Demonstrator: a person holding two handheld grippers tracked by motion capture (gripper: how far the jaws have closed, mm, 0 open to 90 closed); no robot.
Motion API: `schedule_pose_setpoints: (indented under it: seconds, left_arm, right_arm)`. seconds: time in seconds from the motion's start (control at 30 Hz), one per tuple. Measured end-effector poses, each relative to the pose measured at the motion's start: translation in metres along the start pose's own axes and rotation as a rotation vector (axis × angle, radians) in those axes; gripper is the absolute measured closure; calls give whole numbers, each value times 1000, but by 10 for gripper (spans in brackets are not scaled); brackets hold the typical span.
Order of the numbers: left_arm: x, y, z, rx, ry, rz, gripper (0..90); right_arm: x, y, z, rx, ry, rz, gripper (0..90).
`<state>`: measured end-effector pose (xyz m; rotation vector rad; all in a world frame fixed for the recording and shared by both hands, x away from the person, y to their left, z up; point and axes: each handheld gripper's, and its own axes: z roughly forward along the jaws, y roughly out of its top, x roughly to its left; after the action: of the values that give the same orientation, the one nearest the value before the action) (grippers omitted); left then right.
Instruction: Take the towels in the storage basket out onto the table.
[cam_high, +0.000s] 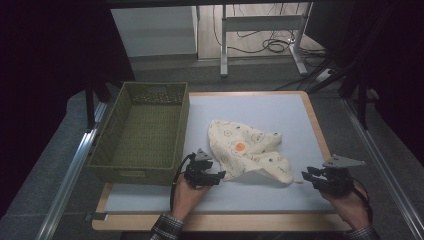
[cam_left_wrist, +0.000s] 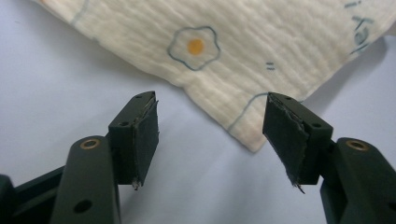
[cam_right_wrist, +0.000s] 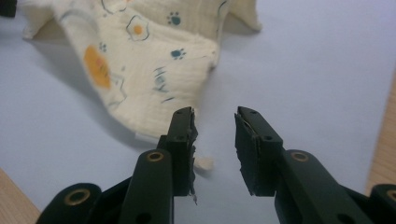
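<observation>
A cream printed cloth (cam_high: 247, 150) lies crumpled on the pale blue surface (cam_high: 280, 107), between two hand-held grippers and slightly beyond them. The left gripper (cam_high: 214, 176), held in the person's left hand (cam_high: 186, 196), sits just beside the cloth's near-left edge; in the left gripper view its jaws stand wide apart with nothing clamped, and a pointed corner of the cloth (cam_left_wrist: 252, 140) reaches toward the gap between them, closer to the right-hand pad, resting flat on the surface. A fried-egg motif (cam_left_wrist: 194, 46) marks the fabric just ahead of that gripper. The right gripper (cam_high: 306, 175), in the person's right hand (cam_high: 352, 207), is near the cloth's opposite, near-right tip. In the right gripper view its jaws are parted by a narrower gap and hold nothing; the cloth's edge (cam_right_wrist: 154, 126) lies just ahead of the left-hand pad, with a small tag of fabric (cam_right_wrist: 204, 163) showing beside that pad. A green woven basket (cam_high: 107, 155) stands to the left of the left gripper, open.
</observation>
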<state>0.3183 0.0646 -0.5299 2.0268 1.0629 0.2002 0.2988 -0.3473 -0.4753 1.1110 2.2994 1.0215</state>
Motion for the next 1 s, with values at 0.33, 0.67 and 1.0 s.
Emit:
schedule_pose_setpoints:
  seconds: [0.33,0.67,1.0]
  left_arm:
    - [-17,7,24,35,31,107,470]
    - [-26,3,26,15,17,159,879]
    - [-19,-16,-27,45,-5,95,876]
  right_arm:
    - [13,8,38,4,64,4,603]
    - [25,-9,57,57,49,-3,866]
    - [28,-16,23,29,76,4,867]
